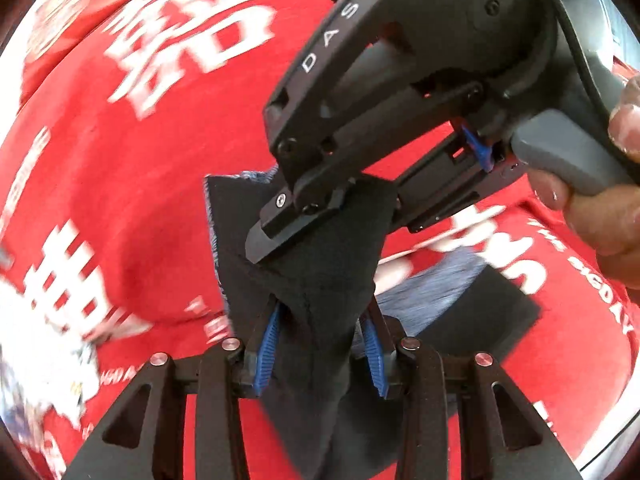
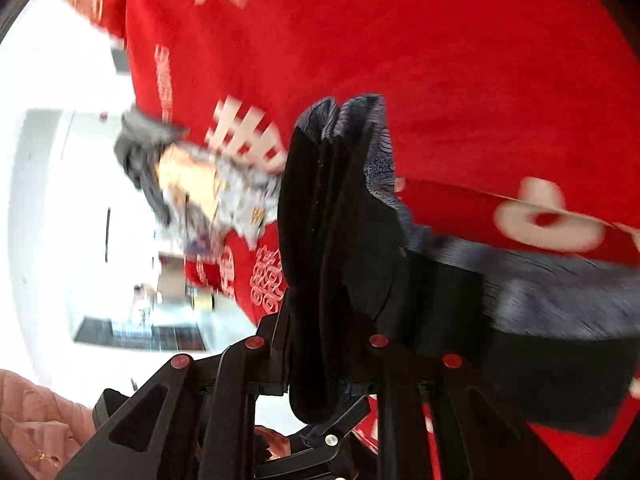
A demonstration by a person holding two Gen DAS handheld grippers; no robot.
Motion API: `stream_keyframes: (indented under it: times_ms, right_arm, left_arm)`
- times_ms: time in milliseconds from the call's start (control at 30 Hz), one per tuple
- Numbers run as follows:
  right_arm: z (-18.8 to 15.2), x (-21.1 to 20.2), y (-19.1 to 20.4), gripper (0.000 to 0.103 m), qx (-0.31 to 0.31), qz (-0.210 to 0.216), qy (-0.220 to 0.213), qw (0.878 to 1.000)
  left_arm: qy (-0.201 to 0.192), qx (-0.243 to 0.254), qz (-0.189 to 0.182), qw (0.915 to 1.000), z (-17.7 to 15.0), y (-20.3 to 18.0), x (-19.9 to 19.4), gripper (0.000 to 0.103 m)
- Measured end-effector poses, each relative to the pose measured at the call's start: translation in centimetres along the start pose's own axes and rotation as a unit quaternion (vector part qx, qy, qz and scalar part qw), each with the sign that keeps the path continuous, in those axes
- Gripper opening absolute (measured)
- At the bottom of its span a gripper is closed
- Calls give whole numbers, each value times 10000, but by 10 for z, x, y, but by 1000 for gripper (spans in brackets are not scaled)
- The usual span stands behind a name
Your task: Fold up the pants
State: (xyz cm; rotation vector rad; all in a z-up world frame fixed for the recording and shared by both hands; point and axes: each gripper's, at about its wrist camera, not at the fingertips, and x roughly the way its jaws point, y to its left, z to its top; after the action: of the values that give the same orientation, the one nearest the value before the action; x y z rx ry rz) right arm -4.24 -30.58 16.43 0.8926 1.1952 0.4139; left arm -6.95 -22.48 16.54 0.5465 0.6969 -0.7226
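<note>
Item: pants, black cloth with a grey-blue lining or hem showing along the edges. Held up off the red printed cloth that covers the surface below (table or bed, the views do not say which).

Left claw: narrowed onto a bunched fold of the pants, blue pads pressed to the cloth at either side. The cloth rises from this grip toward 12 o'clock.

Right claw: in the left wrist view it comes in from 2 o'clock, held in a hand, its tip closed over the upper edge of the same fold. In its own view, right claw, several layers of black cloth stand stacked between the fingers, so it appears to be gripping them; motion blur makes this a fair guess only.

Reason for the hold, as judged: both claws pinch neighbouring points of one edge, probably to keep the layers aligned while the fold is carried over.

Edges and room: the frayed grey-blue edge runs at 9 o'clock of the fold; a further part of the pants lies flat toward 4 o'clock. Open red cloth lies from 9 to 12 o'clock. A patterned bundle sits at the red cloth's edge, well apart.
</note>
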Motion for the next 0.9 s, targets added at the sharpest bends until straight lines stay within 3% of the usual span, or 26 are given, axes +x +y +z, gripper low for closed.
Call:
stream_keyframes:
  times_ms: [200,333,467,600,700,900]
  right_arm:
    - [-29,-82,-96,21,736,-146,-570,9956]
    - [-56,-88,-157,22,1266,-265,-638,9895]
    - [-82,-67,-208,22,1710,-301,-466,9837]
    - [-98,-53,-225,22,1898,-292,-483,9802]
    - [-102,-55,-223,22,1935,-294,-557,9791]
    - [-106,-55,-202,25,1447,-1206,-506,9808]
  left_arm:
    - [86,666,-538,9963,12,-99,31,39]
    - [497,1038,-819,9900,1,-157,60,39]
    - [972,1315,-818,9831,-21,-186,79,40]
    - [1097,1625,-711,9780,-30,-196,79,45]
    - [1232,1560,-952,9754,-23,-187,69,45]
    - [1648,633,-1226,9766,-19,-123,35,45]
